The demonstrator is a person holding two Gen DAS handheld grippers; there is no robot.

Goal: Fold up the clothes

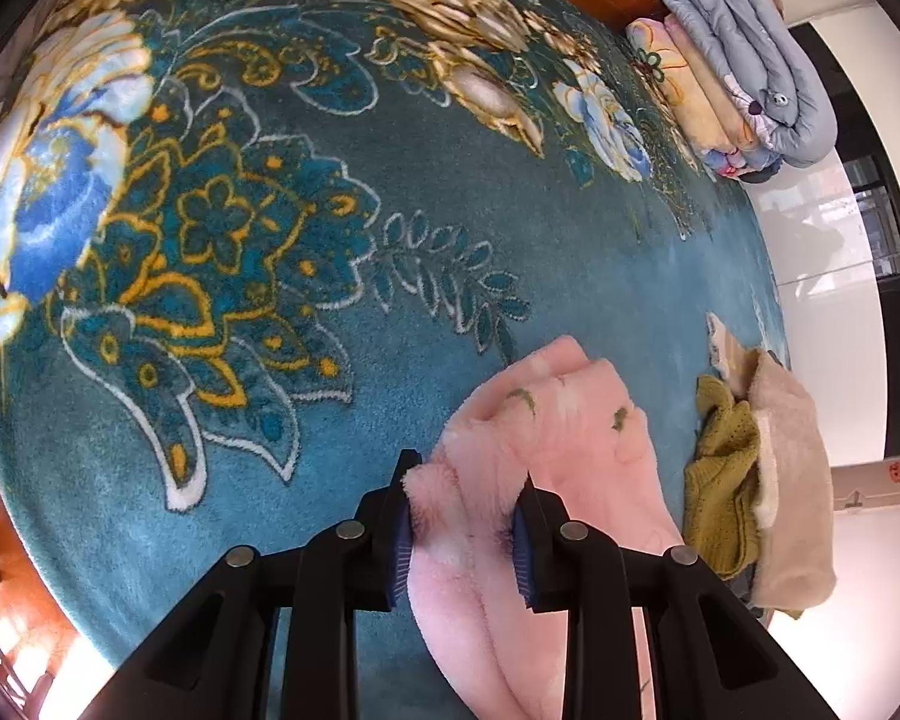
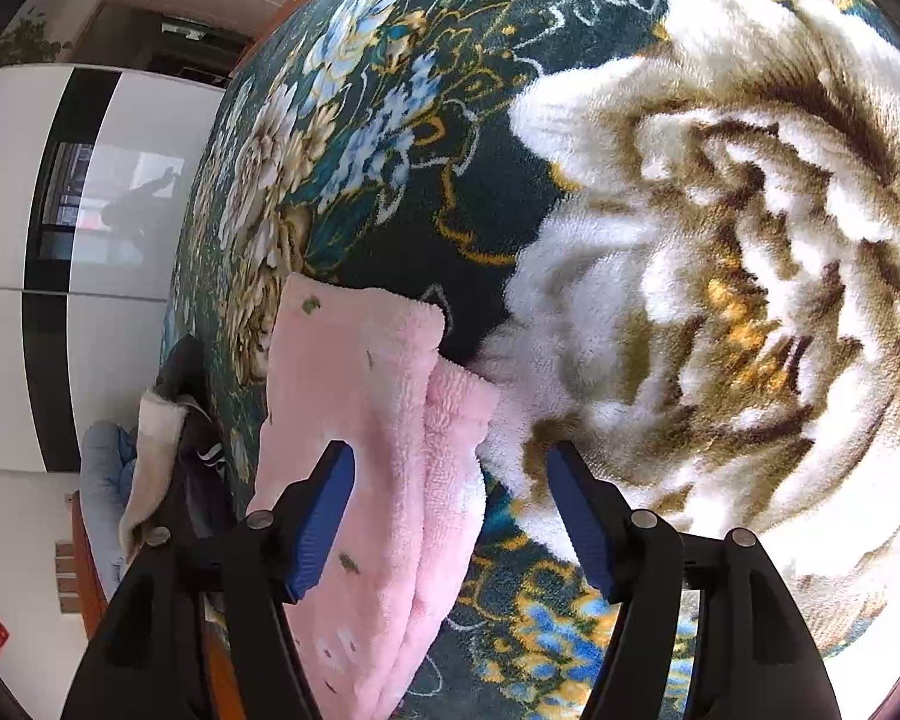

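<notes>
L gripper [image 1: 465, 525] clamped on pink fleece garment [image 1: 546, 420]; R gripper [image 2: 450, 516] jaws apart, fleece loose between them.

Left wrist view: garment lies lower centre-right on the teal floral blanket [image 1: 270, 240], long axis running from the pads up toward frame centre; both blue pads press a bunched edge. Right wrist view: same fleece sits lower centre-left, stacked in two layers, nearer the left pad; right pad stands clear over the blanket w/ a gap. Judgement: L hand has the hold, so next fold likely pivots on it; R must shift left to re-grip. Olive knit [image 1: 723, 480] & beige garment [image 1: 792, 468] wait at right edge, folded quilts [image 1: 750, 54] upper right.
</notes>
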